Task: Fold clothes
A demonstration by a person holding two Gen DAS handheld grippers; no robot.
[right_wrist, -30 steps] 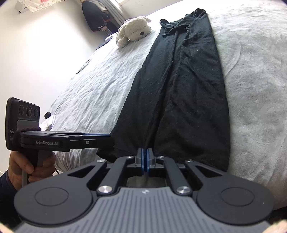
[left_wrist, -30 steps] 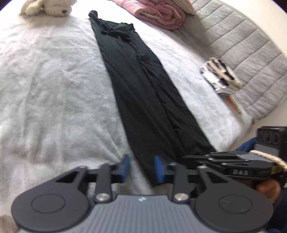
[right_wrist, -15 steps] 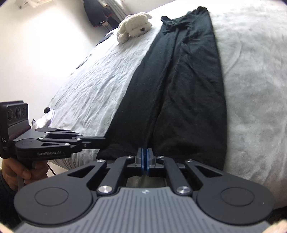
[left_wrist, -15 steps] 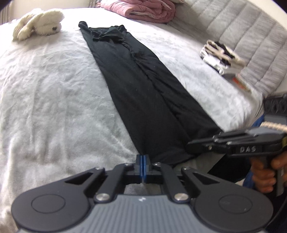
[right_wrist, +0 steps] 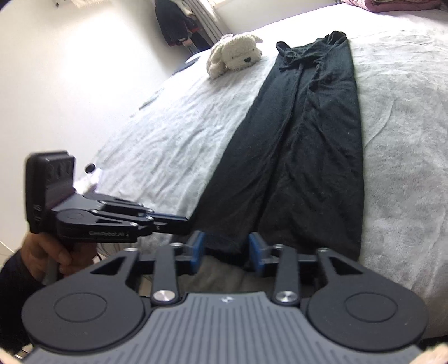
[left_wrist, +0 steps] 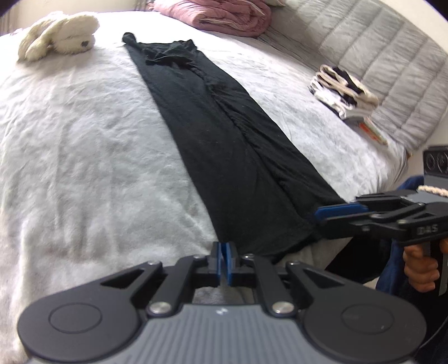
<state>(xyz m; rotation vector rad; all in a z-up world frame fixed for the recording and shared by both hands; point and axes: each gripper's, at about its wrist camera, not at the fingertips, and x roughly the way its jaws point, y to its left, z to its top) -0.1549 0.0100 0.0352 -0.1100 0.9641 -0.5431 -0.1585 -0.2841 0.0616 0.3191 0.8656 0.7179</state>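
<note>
A long black garment (left_wrist: 238, 145) lies flat lengthwise on the white bed cover (left_wrist: 84, 140), its near hem at the bed's front edge. My left gripper (left_wrist: 223, 260) is shut at the hem's left corner, pads pressed together on the cloth edge. In the right wrist view the left gripper (right_wrist: 183, 221) meets the black garment (right_wrist: 308, 140) from the side. My right gripper (right_wrist: 226, 249) is open, with the hem hanging between its blue pads. The left wrist view shows the right gripper (left_wrist: 322, 214) at the hem's right corner.
A white plush dog (left_wrist: 61, 36) lies near the garment's far end. A pink folded blanket (left_wrist: 224, 14) sits at the back, and a stack of folded clothes (left_wrist: 344, 92) rests by the grey quilted headboard (left_wrist: 392, 70). A hand (right_wrist: 47, 252) holds each gripper's handle.
The left gripper closed on the hem's left corner. The right gripper, shut until half a second ago, has opened around the hem's near edge.
</note>
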